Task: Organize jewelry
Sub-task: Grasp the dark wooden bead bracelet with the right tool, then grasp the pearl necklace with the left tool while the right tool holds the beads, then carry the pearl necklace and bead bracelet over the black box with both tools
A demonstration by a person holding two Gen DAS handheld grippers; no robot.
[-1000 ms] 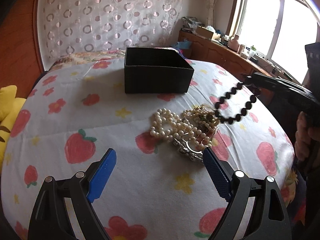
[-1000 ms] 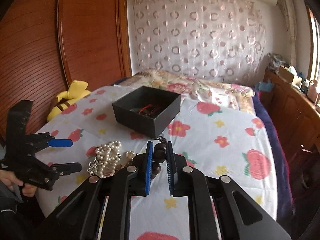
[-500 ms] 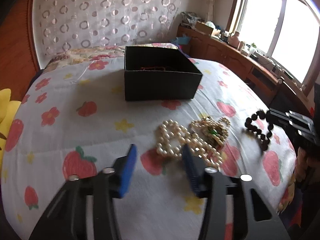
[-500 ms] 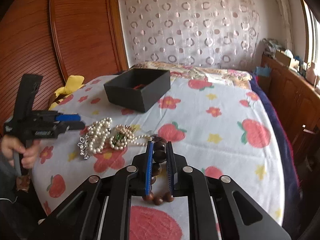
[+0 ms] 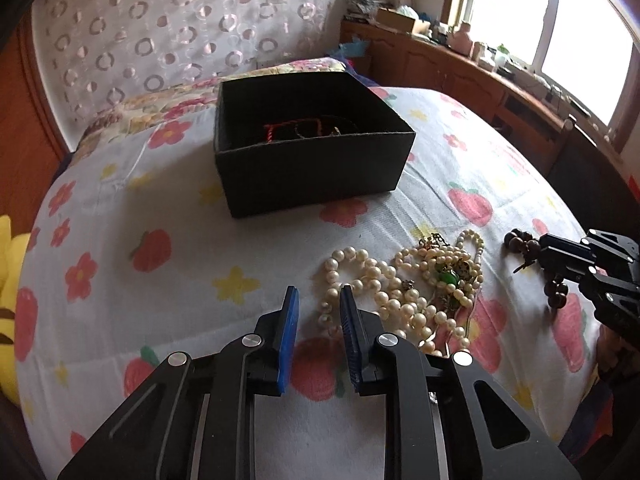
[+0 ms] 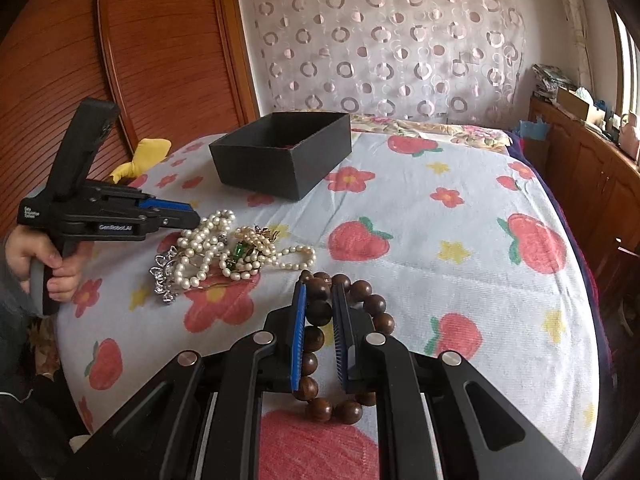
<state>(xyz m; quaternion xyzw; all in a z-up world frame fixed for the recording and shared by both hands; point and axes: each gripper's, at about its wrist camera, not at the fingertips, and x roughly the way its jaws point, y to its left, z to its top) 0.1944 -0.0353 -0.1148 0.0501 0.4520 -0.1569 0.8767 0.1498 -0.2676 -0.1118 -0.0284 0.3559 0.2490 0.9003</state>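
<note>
A black open box (image 5: 312, 148) stands on the bed and holds a red cord piece (image 5: 292, 128); it also shows in the right wrist view (image 6: 280, 156). A pile of pearl necklaces (image 5: 404, 284) with a green stone lies in front of it, also in the right wrist view (image 6: 224, 248). My left gripper (image 5: 318, 304) is nearly shut just left of the pearls, nothing between its pads. My right gripper (image 6: 319, 304) is shut on a brown wooden bead bracelet (image 6: 344, 320), low over the sheet right of the pile.
The bed has a white sheet (image 6: 440, 240) with strawberry and flower prints. A yellow plush toy (image 5: 8, 300) lies at the left edge. A wooden wardrobe (image 6: 120, 60) stands left, a wooden cabinet (image 5: 480, 80) with clutter under the window at right.
My left gripper has closed from wide open to a narrow gap and moved up to the pearls. My right gripper has carried the bead bracelet down and away from the pile.
</note>
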